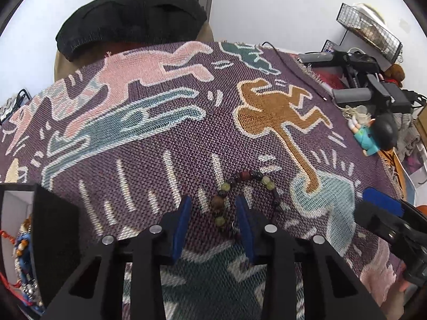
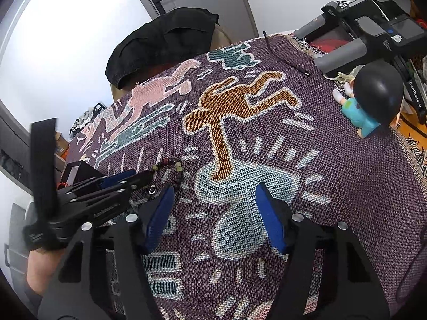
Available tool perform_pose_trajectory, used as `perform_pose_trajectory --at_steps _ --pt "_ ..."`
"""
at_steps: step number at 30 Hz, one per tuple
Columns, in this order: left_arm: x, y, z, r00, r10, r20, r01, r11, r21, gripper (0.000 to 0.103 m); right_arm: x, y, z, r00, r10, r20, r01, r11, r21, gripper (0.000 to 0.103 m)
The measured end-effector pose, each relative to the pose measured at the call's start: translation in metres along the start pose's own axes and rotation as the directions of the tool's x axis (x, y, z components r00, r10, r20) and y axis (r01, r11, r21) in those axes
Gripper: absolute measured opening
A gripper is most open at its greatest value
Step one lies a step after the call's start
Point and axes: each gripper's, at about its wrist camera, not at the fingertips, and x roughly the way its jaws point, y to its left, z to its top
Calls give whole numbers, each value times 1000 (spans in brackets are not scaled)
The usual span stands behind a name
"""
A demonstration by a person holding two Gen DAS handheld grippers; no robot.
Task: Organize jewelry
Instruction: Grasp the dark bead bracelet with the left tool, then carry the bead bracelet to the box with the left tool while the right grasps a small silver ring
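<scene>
While both fingers gape, left gripper (image 1: 213,213) straddles bracelet (image 1: 241,186), "CenRobot.AI" device (image 2: 373,40) behind.

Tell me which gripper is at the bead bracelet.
The left gripper: its open blue fingers straddle one side of the bead bracelet. The right gripper, also open, has only woven blanket between its fingers.

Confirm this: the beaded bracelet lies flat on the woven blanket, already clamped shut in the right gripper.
Wrong gripper and state. The left wrist view shows the beaded bracelet flat on the woven blanket, between the open left gripper. The right gripper is open over bare blanket.
</scene>
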Motion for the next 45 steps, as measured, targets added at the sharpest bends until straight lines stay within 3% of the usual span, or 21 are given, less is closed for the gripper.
perform_pose_trajectory --at_steps 3,5,7,16,21,25,29,37,38,45 --pt "5 -2 3 999 32 6 -32 999 9 25 0 -1 1 1000 0 1 0 1000 -1 65" --pt "5 -2 4 999 54 -8 -54 999 2 10 1 -4 1 1000 -2 -1 2 1000 2 65" --pt "4 1 5 999 47 -23 -48 999 -17 8 2 -7 0 1000 -1 -4 1 1000 15 65" --pt "-43 0 10 997 -4 72 5 1000 -3 8 7 5 3 1000 5 -15 -5 1000 -13 65" --pt "-73 3 9 993 -30 115 31 999 -8 8 18 19 8 998 47 -47 -49 998 -30 38" --pt "-96 10 9 988 -26 151 27 1000 -9 8 27 37 9 996 46 -74 -53 995 -84 36" --pt "-113 23 8 984 -16 177 21 999 -24 8 41 64 8 994 29 -104 -47 984 -169 30" --pt "-143 57 -2 976 16 219 -3 998 -61 8 67 101 10 991 -11 -137 -30 955 -296 29" --pt "-148 63 -3 974 19 226 -3 998 -69 8 72 105 10 989 -24 -145 -23 949 -313 25" --pt "-173 88 -8 964 40 263 -13 995 -101 8 92 121 5 979 -104 -174 27 917 -399 24"
